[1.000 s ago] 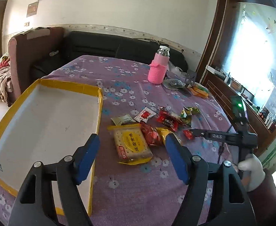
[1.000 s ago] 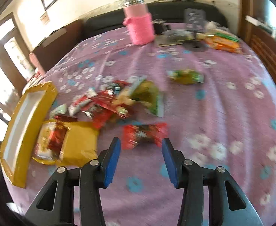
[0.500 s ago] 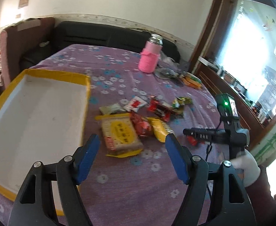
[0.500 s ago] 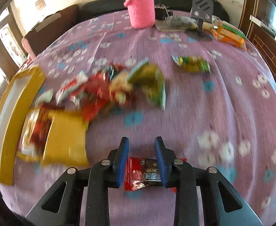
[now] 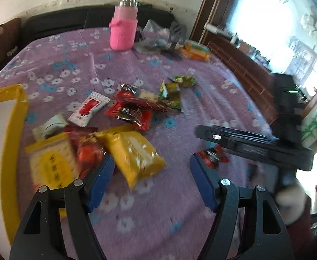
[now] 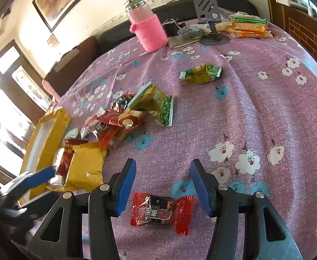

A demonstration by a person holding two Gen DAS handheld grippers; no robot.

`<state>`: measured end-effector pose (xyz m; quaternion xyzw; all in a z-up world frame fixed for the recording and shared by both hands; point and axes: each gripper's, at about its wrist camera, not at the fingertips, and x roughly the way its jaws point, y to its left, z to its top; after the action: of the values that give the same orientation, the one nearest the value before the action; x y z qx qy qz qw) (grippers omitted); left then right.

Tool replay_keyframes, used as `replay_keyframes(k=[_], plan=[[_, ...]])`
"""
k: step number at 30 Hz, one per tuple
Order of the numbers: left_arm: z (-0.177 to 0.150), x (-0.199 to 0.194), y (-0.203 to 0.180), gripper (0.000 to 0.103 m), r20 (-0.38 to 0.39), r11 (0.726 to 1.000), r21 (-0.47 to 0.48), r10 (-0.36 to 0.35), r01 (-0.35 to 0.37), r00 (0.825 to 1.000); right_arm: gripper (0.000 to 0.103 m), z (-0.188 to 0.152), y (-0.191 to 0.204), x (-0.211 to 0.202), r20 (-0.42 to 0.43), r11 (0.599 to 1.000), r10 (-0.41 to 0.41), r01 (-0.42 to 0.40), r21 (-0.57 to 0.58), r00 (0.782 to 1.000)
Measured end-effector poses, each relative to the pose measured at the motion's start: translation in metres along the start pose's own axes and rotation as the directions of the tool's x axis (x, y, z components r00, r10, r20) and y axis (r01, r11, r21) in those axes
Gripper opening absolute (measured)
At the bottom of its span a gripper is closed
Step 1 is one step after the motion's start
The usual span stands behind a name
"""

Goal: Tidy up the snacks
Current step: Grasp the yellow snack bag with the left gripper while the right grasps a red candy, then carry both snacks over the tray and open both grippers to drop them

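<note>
Since 0.5 s ago the right hand-held gripper (image 6: pixel 161 186) has opened wide; the red candy (image 6: pixel 161 211) it was pinching now lies free on the counter (image 6: pixel 255 108) between its fingers, touching neither. So this grasp seems released, and the candy is not yet in the yellow tray (image 6: pixel 48 130). The left hand-held gripper (image 5: pixel 152 175) has swung toward the snack pile, jaws open and empty, just above the yellow packet (image 5: pixel 134 149). The tray sits at the counter's left edge. Open cloth lies right of the pile; the pink bottle (image 6: pixel 147 26) stands well apart.
</note>
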<state>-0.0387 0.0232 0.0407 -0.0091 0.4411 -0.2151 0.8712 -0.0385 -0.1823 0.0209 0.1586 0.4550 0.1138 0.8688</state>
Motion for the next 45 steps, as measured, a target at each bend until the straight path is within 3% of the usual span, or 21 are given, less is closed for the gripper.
replay_keyframes(k=[5, 6, 7, 14, 22, 30, 33, 35, 36, 38, 39, 45], plan=[[0.007, 0.037, -0.007, 0.069, -0.061, 0.993, 0.056, 0.106, -0.102, 0.992, 0.056, 0.002, -0.006, -0.006, 0.011, 0.999, 0.034, -0.035, 0.035, 0.999], [0.006, 0.040, -0.007, 0.062, -0.061, 0.991, 0.061, 0.119, -0.116, 0.991, 0.057, 0.002, -0.007, -0.007, 0.011, 0.998, 0.040, -0.040, 0.042, 0.999], [0.006, 0.042, -0.006, 0.047, -0.058, 0.990, 0.063, 0.130, -0.126, 0.990, 0.057, 0.002, -0.008, -0.007, 0.010, 0.998, 0.044, -0.044, 0.047, 0.999], [-0.001, 0.025, 0.008, 0.045, -0.029, 0.997, -0.001, 0.076, -0.076, 0.997, 0.057, 0.000, -0.003, -0.004, -0.008, 0.998, 0.057, -0.057, 0.027, 0.998], [-0.026, -0.041, 0.021, 0.046, 0.084, 0.996, -0.091, 0.000, 0.008, 0.996, 0.060, -0.005, 0.009, 0.007, -0.051, 0.998, 0.043, -0.045, -0.031, 0.998], [-0.056, -0.087, 0.055, 0.046, 0.151, 0.988, -0.156, 0.030, -0.006, 0.988, 0.064, -0.019, 0.024, 0.004, -0.103, 0.991, 0.060, -0.072, -0.111, 0.993], [-0.067, -0.101, 0.070, 0.046, 0.169, 0.985, -0.172, 0.044, -0.015, 0.985, 0.063, -0.034, 0.036, -0.001, -0.103, 0.981, -0.009, -0.011, -0.194, 0.995], [-0.073, -0.106, 0.080, 0.046, 0.177, 0.981, -0.195, 0.045, -0.010, 0.983, 0.059, -0.041, 0.045, -0.002, -0.095, 0.970, -0.073, 0.049, -0.237, 0.993], [-0.077, -0.108, 0.086, 0.046, 0.183, 0.978, -0.209, 0.046, -0.007, 0.982, 0.053, -0.044, 0.048, -0.001, -0.089, 0.963, -0.112, 0.087, -0.254, 0.990], [-0.082, -0.113, 0.097, 0.046, 0.193, 0.972, -0.235, 0.049, -0.002, 0.980, 0.031, -0.045, 0.053, 0.000, -0.073, 0.949, -0.180, 0.153, -0.276, 0.981], [-0.084, -0.117, 0.102, 0.046, 0.199, 0.969, -0.247, 0.051, -0.001, 0.979, 0.028, -0.045, 0.054, 0.000, -0.070, 0.945, -0.201, 0.175, -0.277, 0.977], [-0.097, -0.142, 0.140, 0.046, 0.230, 0.949, -0.311, 0.123, -0.047, 0.965, 0.027, -0.042, 0.070, -0.017, -0.038, 0.953, -0.178, 0.163, -0.255, 0.983]])
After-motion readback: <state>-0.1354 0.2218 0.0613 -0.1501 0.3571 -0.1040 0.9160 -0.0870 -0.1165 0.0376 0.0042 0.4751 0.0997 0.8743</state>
